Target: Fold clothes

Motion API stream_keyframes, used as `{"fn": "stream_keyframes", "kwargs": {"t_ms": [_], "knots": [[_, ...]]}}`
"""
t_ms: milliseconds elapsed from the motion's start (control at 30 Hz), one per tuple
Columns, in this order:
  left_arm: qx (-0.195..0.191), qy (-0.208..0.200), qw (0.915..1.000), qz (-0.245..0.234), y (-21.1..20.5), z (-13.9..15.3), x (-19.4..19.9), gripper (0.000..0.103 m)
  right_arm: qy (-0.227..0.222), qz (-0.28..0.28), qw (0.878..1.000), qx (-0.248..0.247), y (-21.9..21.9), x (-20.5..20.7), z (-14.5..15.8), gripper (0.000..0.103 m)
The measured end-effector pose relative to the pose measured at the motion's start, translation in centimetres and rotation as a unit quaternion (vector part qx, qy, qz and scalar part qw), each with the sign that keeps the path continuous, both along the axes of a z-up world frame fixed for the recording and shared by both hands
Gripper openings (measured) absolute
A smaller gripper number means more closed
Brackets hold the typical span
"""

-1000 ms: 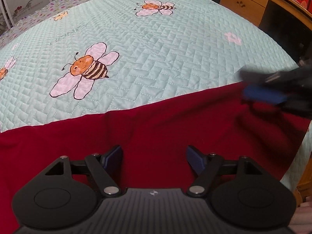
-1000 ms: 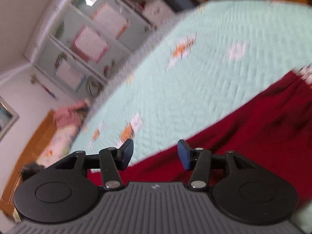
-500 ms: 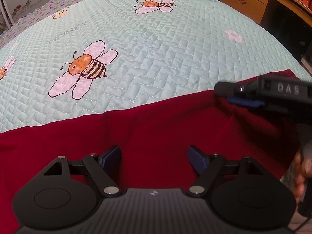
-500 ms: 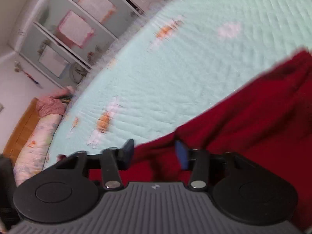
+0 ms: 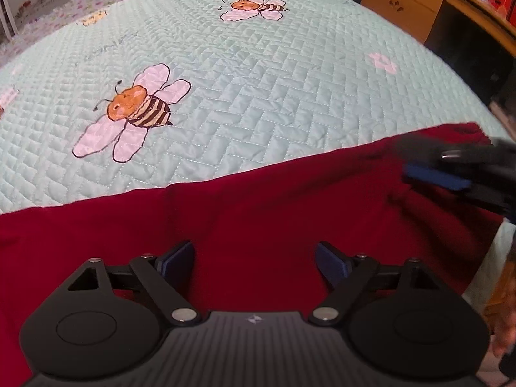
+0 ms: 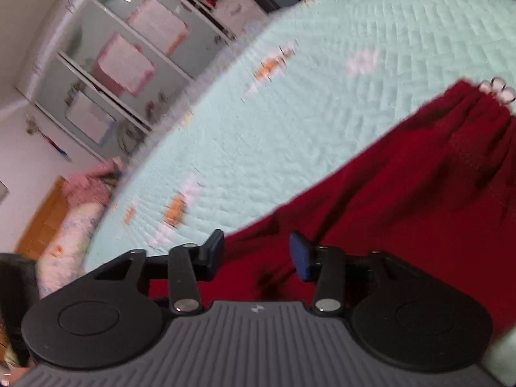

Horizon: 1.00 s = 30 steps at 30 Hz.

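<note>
The red garment (image 5: 274, 213) is a soft, matte, slightly fuzzy cloth. It lies spread across the near part of the bed, with one long straight edge running across the quilt (image 5: 258, 74). Shallow creases run through it, and its far right corner is gathered into small pleats. The quilt is pale mint green, stitched in a herringbone pattern, and printed with bees (image 5: 135, 109) that have orange heads, striped bodies and pale pink wings.

Left gripper (image 5: 254, 256): black body with dark blue pads. The jaws are set wide apart and are opening. It hangs above the middle of the red garment. Nothing sits between the pads, and they do not press on the cloth.

Right gripper (image 6: 256, 251): same build. The jaws are about half apart and are opening. A raised fold of the red garment lies between the pads; this view is blurred, and no firm pinch on the cloth shows. In the left wrist view it appears blurred over the garment's right corner.

A wooden drawer unit (image 5: 403, 0) stands beyond the bed on the right. A cabinet with glass doors (image 6: 129, 58) stands beyond the bed's far edge; its contents cannot be made out.
</note>
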State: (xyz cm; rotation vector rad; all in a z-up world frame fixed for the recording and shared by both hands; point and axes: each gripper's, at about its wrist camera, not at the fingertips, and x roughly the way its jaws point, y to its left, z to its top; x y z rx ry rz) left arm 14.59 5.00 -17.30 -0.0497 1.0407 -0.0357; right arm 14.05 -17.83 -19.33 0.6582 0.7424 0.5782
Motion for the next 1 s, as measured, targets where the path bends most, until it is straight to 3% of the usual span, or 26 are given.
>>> {"fn": "stream_keyframes", "kwargs": {"t_ms": [167, 300, 400, 533, 633, 667, 700, 733, 833, 900, 1000], "knots": [[-0.017, -0.015, 0.9997, -0.012, 0.0, -0.3, -0.4, 0.098, -0.022, -0.068, 0.995, 0.068, -5.0, -4.1, 1.2, 0.057], [-0.033, -0.023, 0.9991, 0.012, 0.2, 0.2, -0.5, 0.097, -0.004, -0.129, 0.989, 0.070, -8.6, -5.0, 0.5, 0.059], [-0.080, -0.048, 0.9954, 0.022, 0.5, 1.5, -1.1, 0.086, 0.002, -0.136, 0.987, 0.085, -8.6, -4.2, 0.2, 0.060], [-0.162, -0.075, 0.9838, -0.017, -0.9, 2.5, -0.9, 0.086, -0.007, -0.105, 0.989, 0.100, -6.6, -2.3, -0.1, 0.060], [-0.197, -0.050, 0.9786, -0.029, -2.0, 1.0, 0.6, 0.086, 0.009, -0.109, 0.990, 0.088, -5.8, -0.5, -1.5, 0.061], [-0.192, -0.034, 0.9806, -0.023, -2.1, 0.1, 1.3, 0.085, 0.011, -0.111, 0.990, 0.085, -6.0, -0.5, -1.9, 0.053], [-0.177, -0.023, 0.9837, -0.017, -2.3, -0.6, 1.9, 0.077, 0.011, -0.113, 0.990, 0.082, -6.2, -0.5, -2.3, 0.040], [-0.171, -0.027, 0.9848, -0.017, -2.4, -0.7, 2.0, 0.078, 0.012, -0.115, 0.990, 0.079, -6.4, -0.6, -2.7, 0.035], [-0.142, -0.022, 0.9891, -0.029, -3.4, -0.5, 2.3, 0.079, 0.001, -0.110, 0.990, 0.088, -7.1, -1.6, -2.7, 0.044], [-0.136, -0.023, 0.9899, -0.034, -3.6, -0.7, 2.2, 0.079, -0.017, -0.103, 0.991, 0.088, -7.6, -2.9, -1.8, 0.063], [-0.147, -0.025, 0.9885, -0.021, -3.1, -0.7, 1.7, 0.079, -0.036, -0.089, 0.992, 0.079, -8.3, -5.0, -0.9, 0.066]]}}
